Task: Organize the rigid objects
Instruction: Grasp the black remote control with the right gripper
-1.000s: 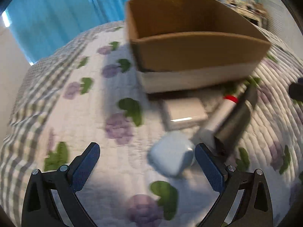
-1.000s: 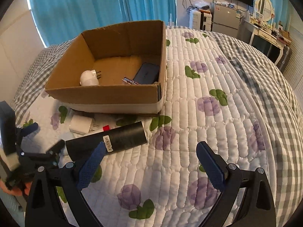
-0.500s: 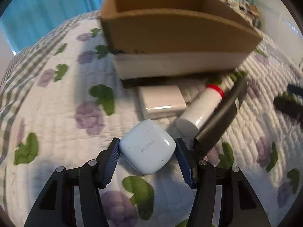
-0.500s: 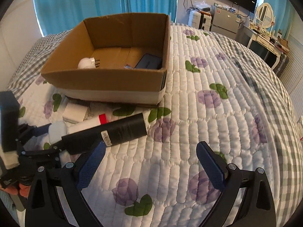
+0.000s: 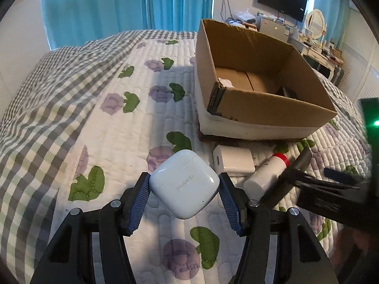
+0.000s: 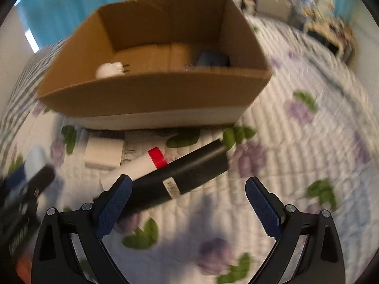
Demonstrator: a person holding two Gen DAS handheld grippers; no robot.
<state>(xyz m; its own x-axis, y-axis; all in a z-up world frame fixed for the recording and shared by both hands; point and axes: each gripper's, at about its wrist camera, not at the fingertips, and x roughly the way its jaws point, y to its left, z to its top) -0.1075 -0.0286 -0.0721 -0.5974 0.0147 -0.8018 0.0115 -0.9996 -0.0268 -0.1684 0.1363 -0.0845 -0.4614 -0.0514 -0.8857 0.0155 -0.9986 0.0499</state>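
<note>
Lifted off the quilt since a second ago, the white earbud case (image 5: 183, 185) sits clamped in the left gripper (image 5: 184, 197), short of the cardboard box (image 5: 272, 108); right gripper (image 6: 187, 203) gapes empty. Its glossy shell could slip out.

The left gripper (image 5: 183, 189) tilts steeply downward, its blue pads (image 5: 139, 203) pressed at 9 and 3 o'clock against a white earbud case (image 5: 183, 185). The right gripper (image 6: 187, 201) also pitches down, jaws spread wide, pads clear of everything.
</note>
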